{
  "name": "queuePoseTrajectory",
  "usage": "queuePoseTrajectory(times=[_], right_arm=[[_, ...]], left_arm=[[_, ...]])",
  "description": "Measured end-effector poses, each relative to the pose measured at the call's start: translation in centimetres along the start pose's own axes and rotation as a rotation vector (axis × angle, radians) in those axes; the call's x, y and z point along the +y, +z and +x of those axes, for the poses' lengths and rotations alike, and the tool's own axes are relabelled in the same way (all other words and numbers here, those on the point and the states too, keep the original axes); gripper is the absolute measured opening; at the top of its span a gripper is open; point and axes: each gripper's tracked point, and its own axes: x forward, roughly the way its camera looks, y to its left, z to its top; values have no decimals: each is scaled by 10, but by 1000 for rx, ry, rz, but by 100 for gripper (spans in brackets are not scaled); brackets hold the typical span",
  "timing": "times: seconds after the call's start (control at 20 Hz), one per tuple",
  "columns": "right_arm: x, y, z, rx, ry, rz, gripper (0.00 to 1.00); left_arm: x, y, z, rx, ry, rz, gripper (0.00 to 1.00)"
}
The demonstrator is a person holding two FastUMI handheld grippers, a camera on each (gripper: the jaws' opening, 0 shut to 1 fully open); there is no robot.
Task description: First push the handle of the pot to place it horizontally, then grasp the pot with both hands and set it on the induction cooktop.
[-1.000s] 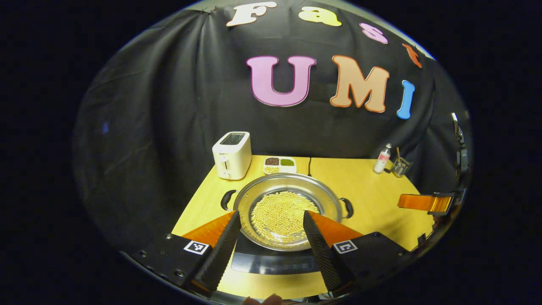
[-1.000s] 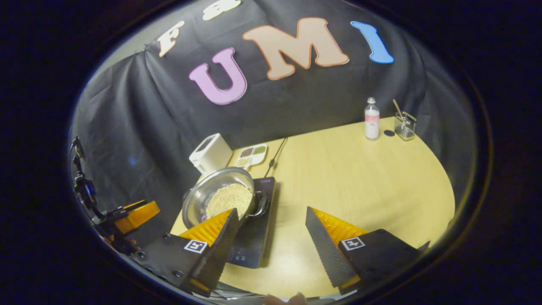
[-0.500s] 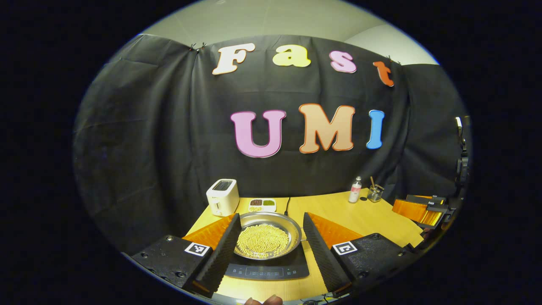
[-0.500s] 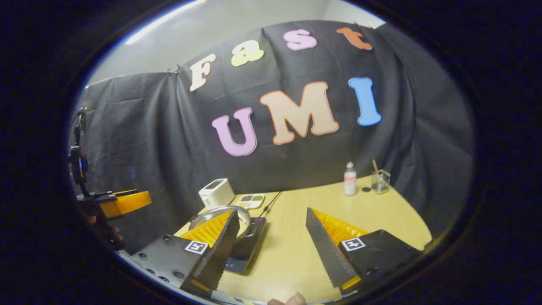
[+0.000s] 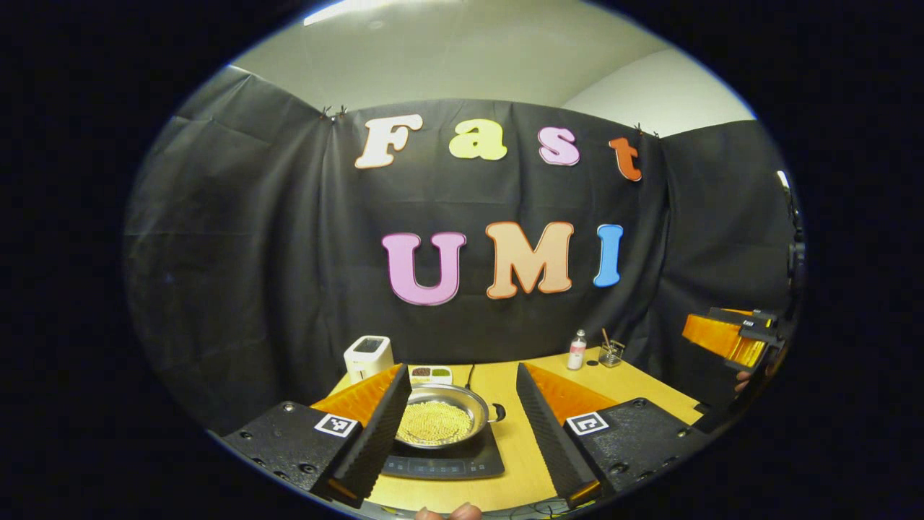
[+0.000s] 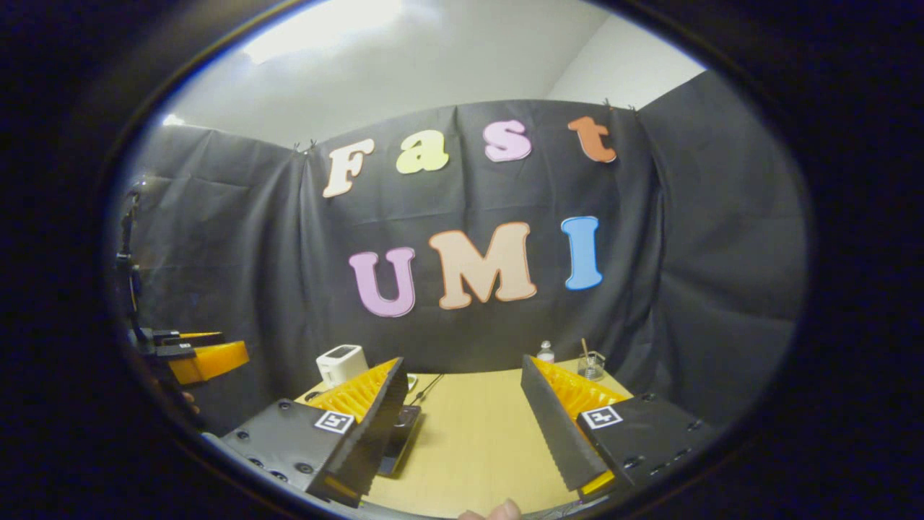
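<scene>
Now both grippers, left gripper and right gripper, hover spread, level, above table.

The left gripper is held level with its jaws spread wide and nothing between them. The right gripper is likewise level, jaws wide apart and empty, and it appears off to the side in the left gripper view.

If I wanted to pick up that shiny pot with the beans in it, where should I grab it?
Probably by its side handles. The pot sits level on the induction cooktop, wide, shallow and full of beans. A dark loop handle sticks out on its right; come at that from the right with one tool and take the opposite side from the left. Its smooth rim would likely slip and tip.
</scene>
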Motion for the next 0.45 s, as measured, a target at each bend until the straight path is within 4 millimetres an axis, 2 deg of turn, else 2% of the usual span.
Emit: queuePoseTrajectory(times=[0.1,0.25,0.3,0.35,0.45], right_arm=[[0,6,-7,-10,-13,-22,100],[4,27,-13,-45,-10,-39,97],[6,27,-15,-49,-7,-47,97],[8,27,-16,-45,-1,-61,92],[6,26,-17,-27,1,-75,92]], left_arm=[[-2,3,-9,-8,-2,2,89],[2,11,-18,-22,15,-17,90],[3,13,-20,-29,20,-20,89],[2,14,-21,-33,25,-19,89],[2,12,-22,-22,36,-8,89]])
